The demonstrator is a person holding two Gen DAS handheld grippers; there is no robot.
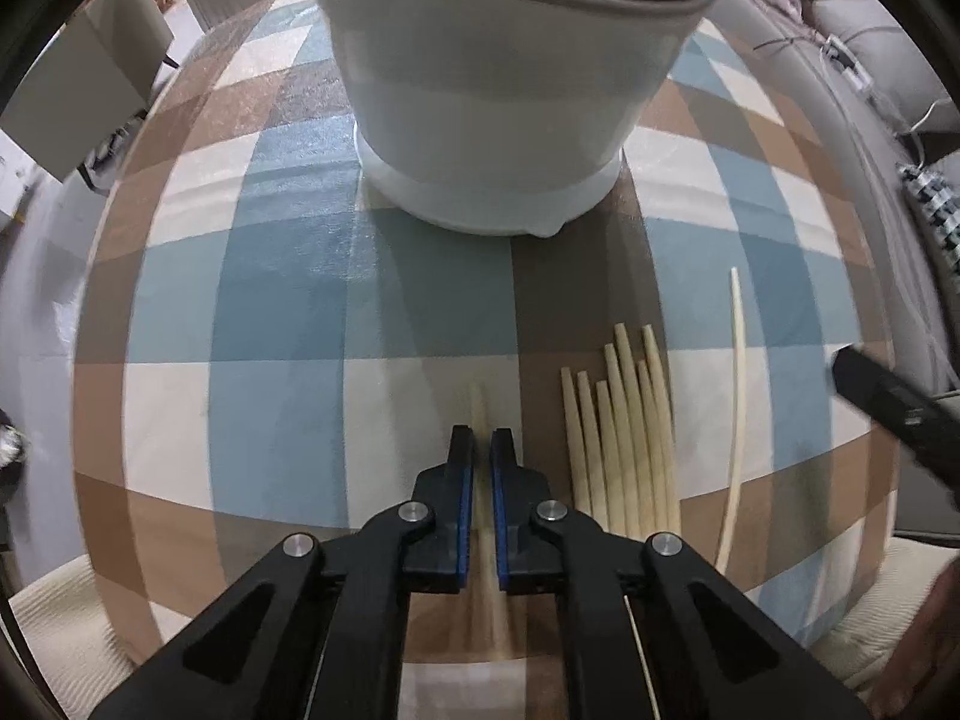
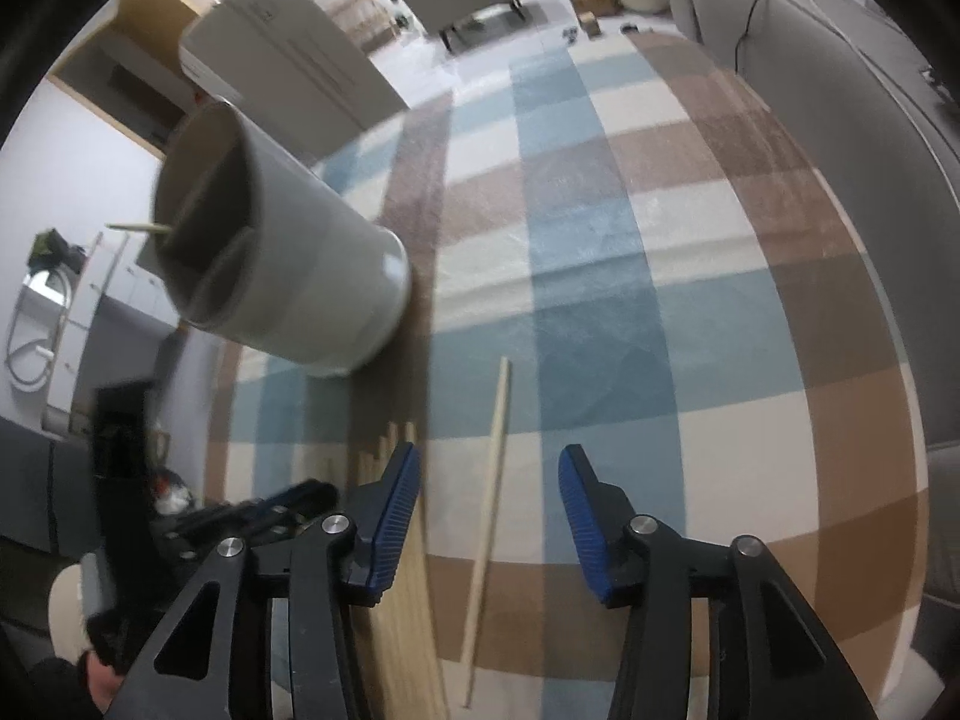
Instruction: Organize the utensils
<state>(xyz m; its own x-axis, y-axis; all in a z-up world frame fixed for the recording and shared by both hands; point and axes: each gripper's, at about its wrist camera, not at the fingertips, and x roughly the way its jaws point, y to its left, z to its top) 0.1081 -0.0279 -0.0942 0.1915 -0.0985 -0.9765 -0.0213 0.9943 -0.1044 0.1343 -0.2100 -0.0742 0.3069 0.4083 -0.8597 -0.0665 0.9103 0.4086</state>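
Note:
A grey utensil holder (image 1: pixel 498 90) stands on the checked tablecloth ahead of my left gripper; in the right wrist view the holder (image 2: pixel 300 264) has one chopstick poking out of its rim. My left gripper (image 1: pixel 482 441) is shut on a pale chopstick (image 1: pixel 478 408) that runs between its pads. A bunch of several chopsticks (image 1: pixel 624 432) lies just right of it, and a single chopstick (image 1: pixel 737 408) lies further right. My right gripper (image 2: pixel 489 468) is open and empty above that single chopstick (image 2: pixel 489 492). The bunch (image 2: pixel 390 450) lies at its left finger.
The checked cloth (image 1: pixel 300 312) covers a round table. A grey sofa (image 2: pixel 840 138) with cables runs along the right side. Cabinets (image 2: pixel 288 54) and a chair stand beyond the far edge. My left gripper (image 2: pixel 270 510) shows at the lower left of the right wrist view.

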